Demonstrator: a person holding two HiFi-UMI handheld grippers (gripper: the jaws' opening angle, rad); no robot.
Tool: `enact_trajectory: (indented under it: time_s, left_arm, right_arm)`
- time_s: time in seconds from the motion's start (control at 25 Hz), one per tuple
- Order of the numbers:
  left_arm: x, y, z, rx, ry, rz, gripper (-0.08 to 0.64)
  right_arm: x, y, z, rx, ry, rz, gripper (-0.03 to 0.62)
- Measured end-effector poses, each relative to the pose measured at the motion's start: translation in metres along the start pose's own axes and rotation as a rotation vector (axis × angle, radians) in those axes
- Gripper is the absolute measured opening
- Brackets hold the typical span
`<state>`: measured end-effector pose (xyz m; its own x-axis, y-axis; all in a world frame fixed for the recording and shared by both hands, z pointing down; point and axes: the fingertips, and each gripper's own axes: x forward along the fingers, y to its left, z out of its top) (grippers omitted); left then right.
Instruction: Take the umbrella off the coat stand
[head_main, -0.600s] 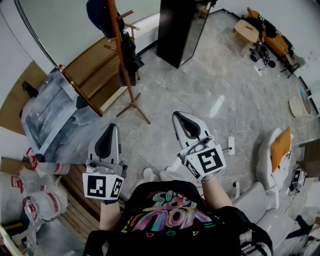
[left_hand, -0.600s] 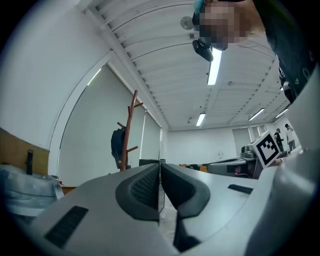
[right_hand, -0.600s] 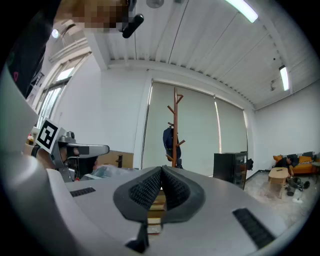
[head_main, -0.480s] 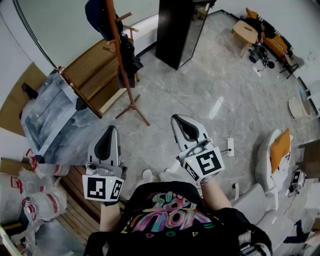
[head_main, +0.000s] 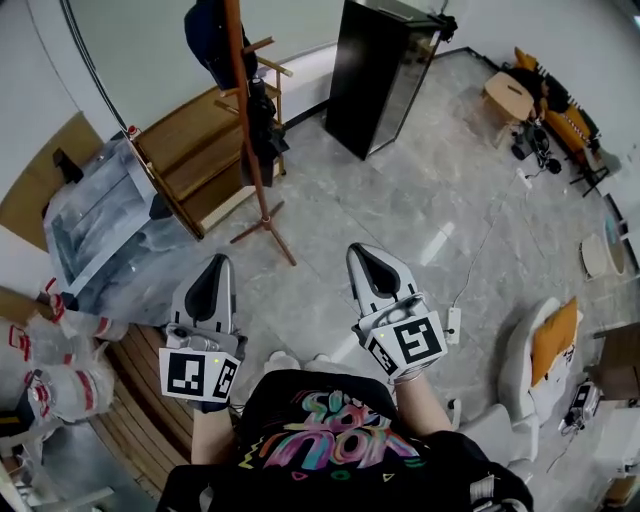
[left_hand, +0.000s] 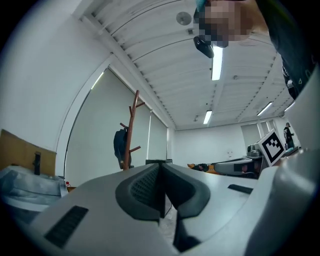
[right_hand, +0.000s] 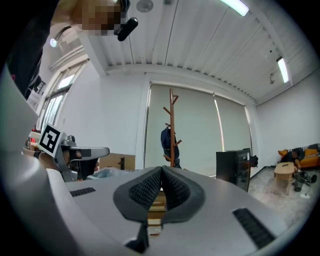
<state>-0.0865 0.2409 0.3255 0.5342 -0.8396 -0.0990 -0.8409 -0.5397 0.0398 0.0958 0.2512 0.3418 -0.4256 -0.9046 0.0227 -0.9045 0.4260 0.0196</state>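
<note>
The brown wooden coat stand (head_main: 250, 130) rises from the grey floor ahead and to the left. A dark blue thing (head_main: 207, 40) hangs high on it and a black bundle (head_main: 263, 120) lower down; which is the umbrella I cannot tell. My left gripper (head_main: 221, 260) and right gripper (head_main: 359, 250) are held side by side in front of the body, well short of the stand, both shut with nothing in them. In the left gripper view the stand (left_hand: 131, 130) shows beyond the closed left gripper (left_hand: 161, 172). In the right gripper view the stand (right_hand: 172, 130) is above the closed right gripper (right_hand: 161, 175).
A black cabinet (head_main: 385, 70) stands right of the stand. A wooden shelf frame (head_main: 195, 155) and a plastic-wrapped piece (head_main: 90, 230) lie to its left. A power strip (head_main: 450, 325) with its cable crosses the floor at right, near a white chair (head_main: 535, 350).
The head view has swung a little, so the cabinet and the chair sit elsewhere in the picture. Both grippers stay shut and side by side in front of the body.
</note>
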Motion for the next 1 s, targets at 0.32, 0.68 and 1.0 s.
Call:
enact_trajectory:
  time_s: [0.32, 0.68, 1.0]
  left_arm:
    - [0.012, -0.014, -0.009, 0.016, 0.01, 0.077, 0.032]
    - [0.083, 0.039, -0.038, 0.0, 0.026, 0.075, 0.032]
    - [0.198, 0.127, -0.026, 0.03, 0.021, 0.011, 0.032]
  right_arm:
    - [-0.006, -0.041, -0.006, 0.039, -0.019, 0.037, 0.015]
    - [0.078, -0.078, -0.027, 0.046, 0.005, 0.036, 0.015]
    - [0.215, -0.113, -0.009, 0.043, -0.005, 0.007, 0.015]
